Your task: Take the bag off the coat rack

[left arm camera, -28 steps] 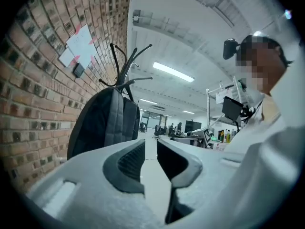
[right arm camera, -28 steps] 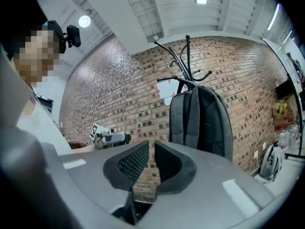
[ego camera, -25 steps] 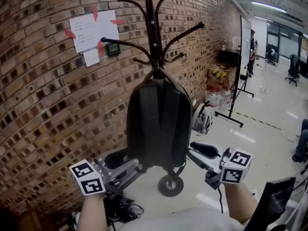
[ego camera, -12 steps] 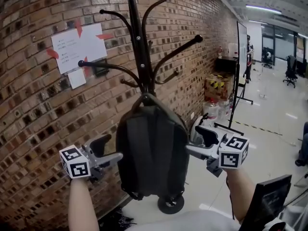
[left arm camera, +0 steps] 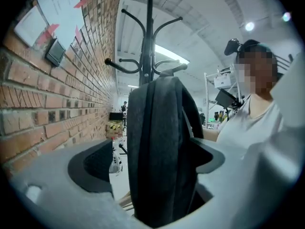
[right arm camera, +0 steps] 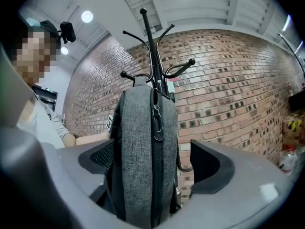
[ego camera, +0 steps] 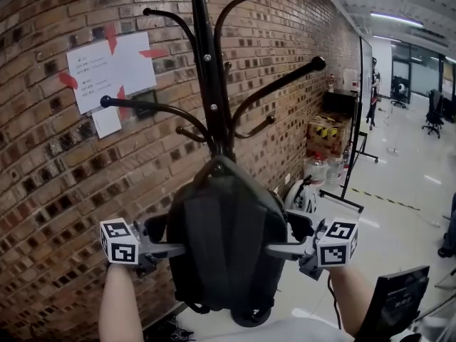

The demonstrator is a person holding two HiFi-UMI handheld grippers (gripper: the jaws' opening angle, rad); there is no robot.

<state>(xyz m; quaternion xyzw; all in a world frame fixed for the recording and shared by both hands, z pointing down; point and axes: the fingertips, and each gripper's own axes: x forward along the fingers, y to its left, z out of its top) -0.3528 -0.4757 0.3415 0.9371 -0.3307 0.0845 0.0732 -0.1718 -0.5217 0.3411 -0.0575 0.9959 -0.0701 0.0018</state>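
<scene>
Hanging by its top loop (ego camera: 216,164) from the coat rack (ego camera: 207,84), the dark bag (ego camera: 224,244) is seen at the centre of the head view. Its body drops toward 6 o'clock and the rack's pole rises toward 12 o'clock. Which hook carries the loop cannot be made out.

The bag is flanked at mid-height by the left gripper (ego camera: 162,238) at 9 o'clock and the right gripper (ego camera: 288,236) at 3 o'clock. In each gripper view the bag's side edge is seen standing between that gripper's jaws. Both pairs of jaws are held apart: one pad lies against or just beside the fabric, and a clear gap shows at the other pad. Nothing is clamped so far.

The step in hand is judged to be securing the bag before the lift. Both pairs of jaws should be closed evenly on the padded sides, deep enough that the soft fabric is not pinched at its edge alone. The bag should then be raised toward 12 o'clock until the loop is slack, and only then drawn toward 6 o'clock, away from the brick wall (ego camera: 50,198) at 9 o'clock. A slanted pull is likely to snag the loop or tip the rack.
</scene>
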